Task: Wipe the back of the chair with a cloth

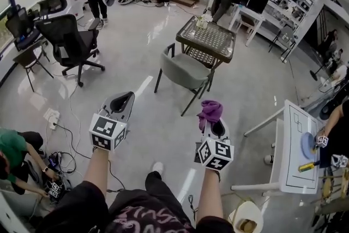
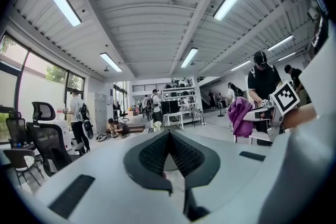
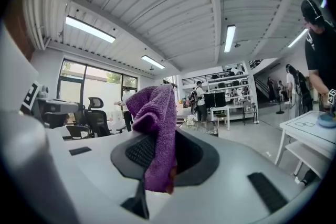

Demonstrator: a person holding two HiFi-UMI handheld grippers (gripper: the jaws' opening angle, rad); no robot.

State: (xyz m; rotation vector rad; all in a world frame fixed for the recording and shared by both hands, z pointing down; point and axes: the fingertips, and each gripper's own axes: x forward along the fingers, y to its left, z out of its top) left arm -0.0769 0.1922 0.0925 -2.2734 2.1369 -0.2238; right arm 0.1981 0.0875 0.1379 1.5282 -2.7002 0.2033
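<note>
Your two forearms reach forward over a pale, shiny floor, each hand holding a gripper with a marker cube. Your left gripper (image 1: 124,100) points ahead with its jaws pressed together and nothing between them; its own view shows the dark pads meeting along one seam. Your right gripper (image 1: 216,127) is clamped on a purple cloth (image 1: 210,111), which bunches above the jaws and hangs down over the front of them. In the right gripper view the cloth drapes across the middle of the dark pads. The grey chair (image 1: 184,70), with thin dark legs, stands on the floor ahead of you, well apart from both grippers and not touched by either one. Just beyond it, close against it, is a small square table (image 1: 208,39) with a patterned top. A black office chair (image 1: 70,42) stands further off to your left. A white table (image 1: 293,145) stands near your right side. Several people are at the far end of the room.
</note>
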